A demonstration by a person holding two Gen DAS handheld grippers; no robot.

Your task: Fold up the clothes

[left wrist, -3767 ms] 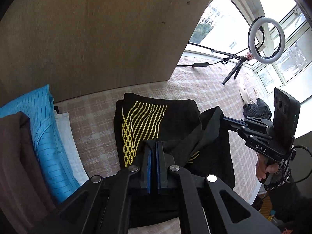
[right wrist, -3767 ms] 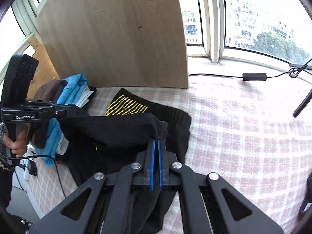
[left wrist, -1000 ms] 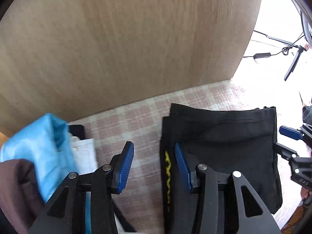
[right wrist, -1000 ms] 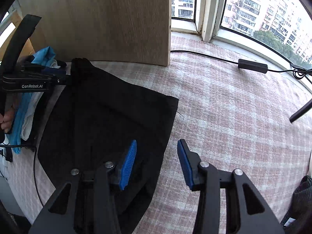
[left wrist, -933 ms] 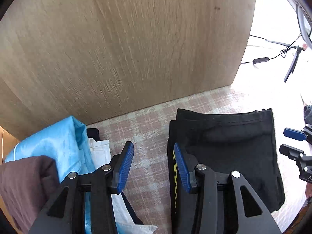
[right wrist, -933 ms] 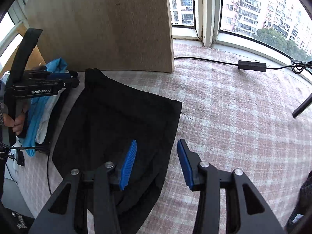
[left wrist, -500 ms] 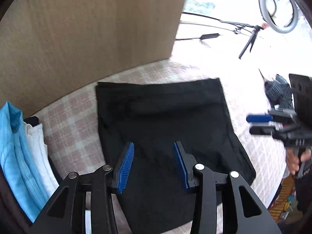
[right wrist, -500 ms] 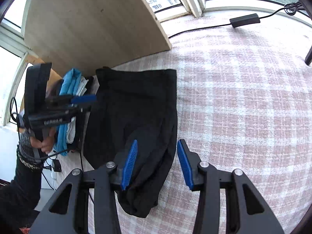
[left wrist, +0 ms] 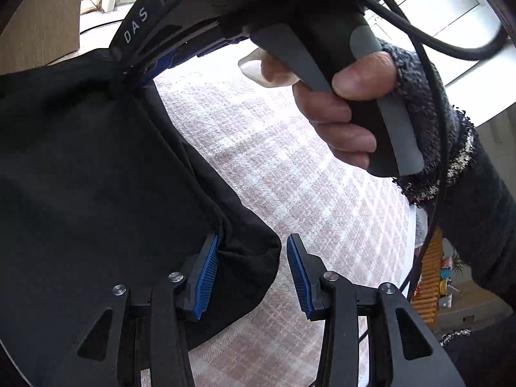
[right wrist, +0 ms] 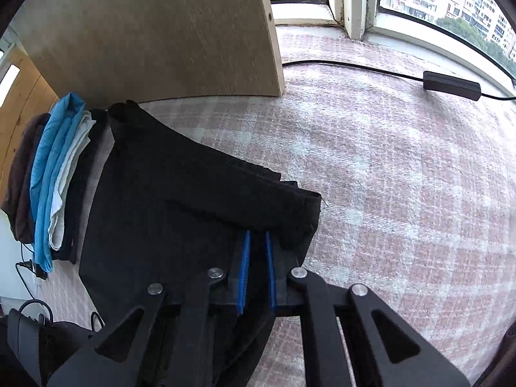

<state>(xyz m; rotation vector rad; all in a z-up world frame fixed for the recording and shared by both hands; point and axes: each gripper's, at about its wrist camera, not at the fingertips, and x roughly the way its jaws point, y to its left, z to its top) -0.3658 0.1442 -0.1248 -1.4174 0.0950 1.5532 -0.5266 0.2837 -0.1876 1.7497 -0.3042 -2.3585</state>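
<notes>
**Right wrist view: black garment, corner pinch in progress**

Item: black garment [right wrist: 167, 213], partly folded, lying flat on the pink checked bed cover [right wrist: 403, 177], just beside a stack of folded clothes [right wrist: 54, 177] and in front of a wooden board [right wrist: 154, 32].

Right tool [right wrist: 256, 271]: jaws have just been closing; now clenched on the garment's near edge by its right corner, cloth bunched between the blue pads.

Left tool [left wrist: 251, 274]: released, jaws parted, with a rounded corner of the garment between them; the left pad is at the cloth, the right pad stands clear. The person's right hand [left wrist: 342, 122] shows close above in the left wrist view, gripping its handle.

Step in hand, as judged: taking both near corners for the next fold.

Handling notes: close the left tool on every layer at the corner, not the top one alone. Lift both corners together and level. Keep the edge taut between the tools so the fold line stays straight. Lay it down square with the far edge.
</notes>
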